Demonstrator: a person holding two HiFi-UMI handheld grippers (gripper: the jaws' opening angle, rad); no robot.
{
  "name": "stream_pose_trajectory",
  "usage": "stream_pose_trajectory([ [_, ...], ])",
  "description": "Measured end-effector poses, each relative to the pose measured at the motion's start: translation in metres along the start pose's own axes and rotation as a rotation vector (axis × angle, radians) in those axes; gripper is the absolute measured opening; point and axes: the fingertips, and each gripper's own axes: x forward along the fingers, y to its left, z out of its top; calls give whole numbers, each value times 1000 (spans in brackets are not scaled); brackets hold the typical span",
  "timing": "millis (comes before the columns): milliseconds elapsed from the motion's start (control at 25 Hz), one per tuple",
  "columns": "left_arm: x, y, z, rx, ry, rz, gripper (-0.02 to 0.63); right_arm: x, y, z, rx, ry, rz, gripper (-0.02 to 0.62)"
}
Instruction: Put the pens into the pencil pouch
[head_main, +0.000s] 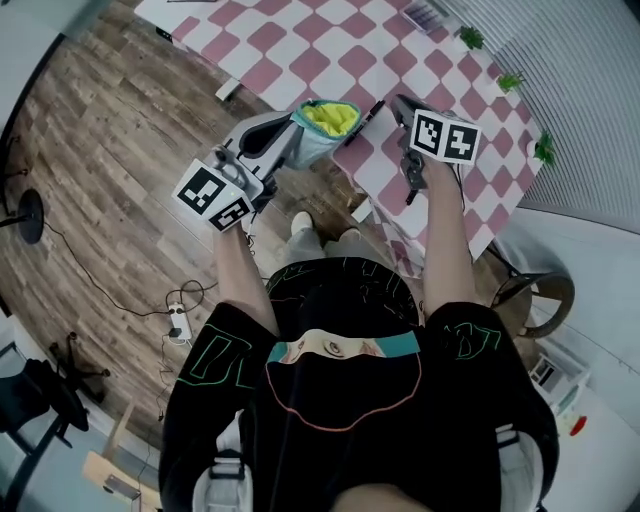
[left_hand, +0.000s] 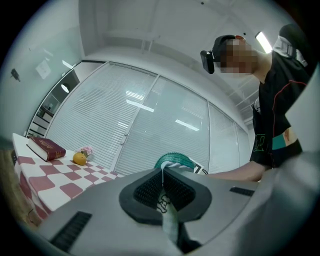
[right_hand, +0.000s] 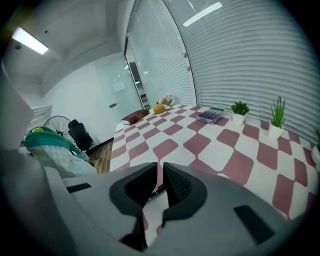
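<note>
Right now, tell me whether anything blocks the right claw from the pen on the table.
Nothing visible does. The pen lies on the checked table just beyond the right claw, whose jaws stand nearly together and empty. The left claw holds the pouch off to the side, clear of that path.

1. Left gripper: held forward at the person's left, its marker cube turned up toward the head camera.
2. Left fingers: pressed together on an edge of the pencil pouch; the fabric runs down through the seam between the pads.
3. Right gripper: held forward at the right, slightly ahead of the left one, its marker cube also face-up.
4. Right fingers: drawn close, only a thin slit between them, with nothing held.
5. Left forearm and right forearm: bare and both extended forward, the grippers near each other.
</note>
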Motion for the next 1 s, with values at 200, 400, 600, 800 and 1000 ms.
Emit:
stream_pose_trajectory([
  [200, -5, 1, -7, -21, -5, 2, 3, 26, -8, -23, 28, 157, 1, 81],
  [400, -5, 6, -11, -34, -15, 6, 3, 49, -17, -40, 101, 284, 22, 133],
  [600, -6, 10, -15, -45, -25, 9, 3, 61, -26, -49, 214, 344, 11, 146],
  [800, -5, 13, -15, -54, -37, 7, 3, 63, -31, -52, 288, 375, 6, 144],
  [1000, 0, 16, -18, -60, -47, 5, 3, 67, -33, -55, 260, 433, -42, 144],
])
